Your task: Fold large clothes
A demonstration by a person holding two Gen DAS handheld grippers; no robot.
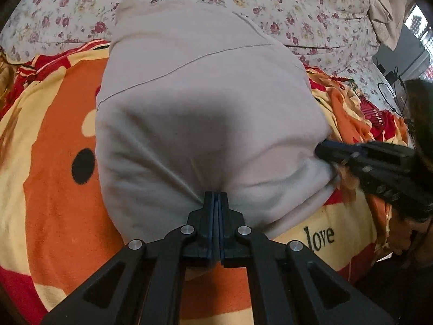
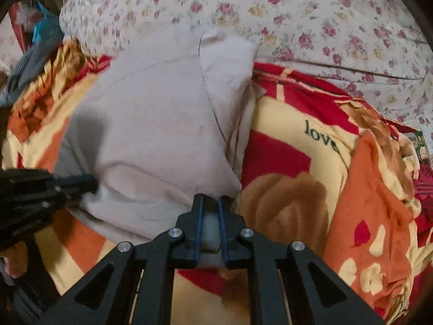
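On floral sheet [image 1: 297, 13] and orange blanket [image 1: 48, 189], both grippers [image 1: 215, 197] [image 2: 209, 203] clench beige garment [image 1: 203, 108]

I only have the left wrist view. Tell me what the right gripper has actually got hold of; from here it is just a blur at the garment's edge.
Observer: The right gripper is shut on the beige garment; pale cloth fills the gap between its fingers in its own camera.
Operator: Report which part of the garment.
Observer: A near corner, next to a folded edge with a seam running away from the gripper.
Operator: Say what lies right of that corner.
Observer: The orange and red blanket, bunched into folds at the far right.
Operator: Confirm the left gripper shows there.
Observer: Yes, the left gripper meets the garment's other near edge.
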